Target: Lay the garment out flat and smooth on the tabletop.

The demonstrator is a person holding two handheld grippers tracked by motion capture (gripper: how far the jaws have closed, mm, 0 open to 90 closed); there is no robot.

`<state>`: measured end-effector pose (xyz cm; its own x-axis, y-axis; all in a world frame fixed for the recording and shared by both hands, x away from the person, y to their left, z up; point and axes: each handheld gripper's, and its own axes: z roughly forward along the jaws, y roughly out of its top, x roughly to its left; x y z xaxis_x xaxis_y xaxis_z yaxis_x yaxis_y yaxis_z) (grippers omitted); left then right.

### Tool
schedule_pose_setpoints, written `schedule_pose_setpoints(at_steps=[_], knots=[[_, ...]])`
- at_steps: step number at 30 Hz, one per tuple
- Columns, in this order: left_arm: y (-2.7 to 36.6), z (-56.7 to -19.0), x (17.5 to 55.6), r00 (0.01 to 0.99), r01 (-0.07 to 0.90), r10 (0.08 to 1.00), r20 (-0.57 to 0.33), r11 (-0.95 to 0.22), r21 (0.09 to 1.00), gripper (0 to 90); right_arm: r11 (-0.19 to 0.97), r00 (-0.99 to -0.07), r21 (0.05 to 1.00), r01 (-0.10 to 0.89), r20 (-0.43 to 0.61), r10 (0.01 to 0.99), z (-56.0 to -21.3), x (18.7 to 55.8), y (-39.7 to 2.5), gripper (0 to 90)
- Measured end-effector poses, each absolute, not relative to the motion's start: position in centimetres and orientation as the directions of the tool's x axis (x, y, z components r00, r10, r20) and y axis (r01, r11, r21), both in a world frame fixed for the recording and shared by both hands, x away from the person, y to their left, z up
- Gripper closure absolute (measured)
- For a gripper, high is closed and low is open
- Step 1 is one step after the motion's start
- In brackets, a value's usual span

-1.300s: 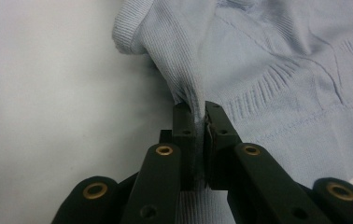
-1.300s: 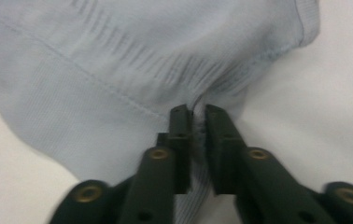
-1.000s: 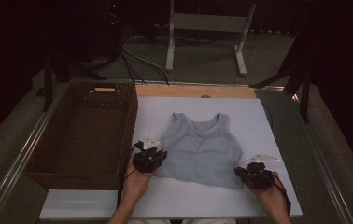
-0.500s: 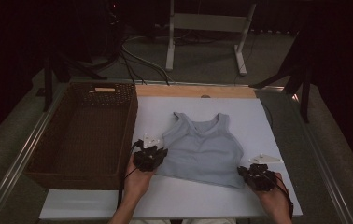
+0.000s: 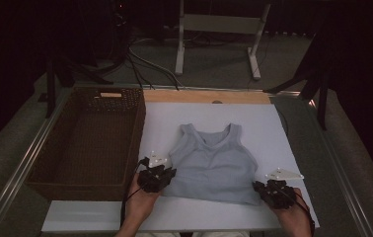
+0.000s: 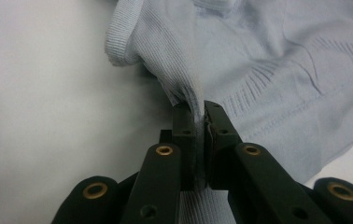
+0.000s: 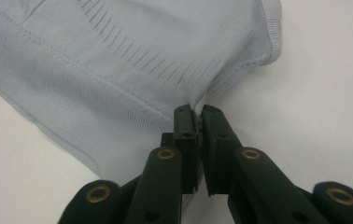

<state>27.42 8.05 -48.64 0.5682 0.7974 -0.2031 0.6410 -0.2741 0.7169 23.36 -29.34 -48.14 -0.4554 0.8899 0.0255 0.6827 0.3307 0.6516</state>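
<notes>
Pale-blue ribbed knit tank top (image 5: 213, 165) lies flat mid-bench. Left tool (image 5: 156, 176) clamped on its 9 o'clock hem corner, right tool (image 5: 275, 191) on its 4 o'clock corner. Grips done; woven brown basket (image 5: 41, 174) at 9 o'clock likely awaits it.

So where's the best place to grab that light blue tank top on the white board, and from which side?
Probably the two bottom hem corners, from the near edge. The tank top lies flat, straps pointing away, hem towards the person. The left gripper and right gripper are each shut on the cloth there.

Dim room, dark surround; table lit from above; close-ups soft.
</notes>
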Motion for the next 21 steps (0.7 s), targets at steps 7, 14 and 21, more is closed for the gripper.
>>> schedule_pose_setpoints(at_steps=[7, 14, 21], knots=[[8.0, -48.8, 27.1, 0.567, 0.657, 0.795, -0.216, -0.277, 0.701, 86.6, 0.327, -0.455, 0.65, 0.686, 0.032, 0.89, -48.0, 22.9, -29.6, 85.7], [7.2, -49.1, 27.7, 0.557, 0.664, 0.8, -0.223, -0.268, 0.698, 86.4, 0.328, -0.448, 0.64, 0.695, 0.028, 0.894, -48.2, 22.7, -29.9, 85.7], [6.5, -48.9, 27.1, 0.581, 0.664, 0.777, -0.243, -0.28, 0.693, 86.5, 0.313, -0.429, 0.637, 0.704, 0.032, 0.903, -48.3, 22.4, -30.8, 85.6]])
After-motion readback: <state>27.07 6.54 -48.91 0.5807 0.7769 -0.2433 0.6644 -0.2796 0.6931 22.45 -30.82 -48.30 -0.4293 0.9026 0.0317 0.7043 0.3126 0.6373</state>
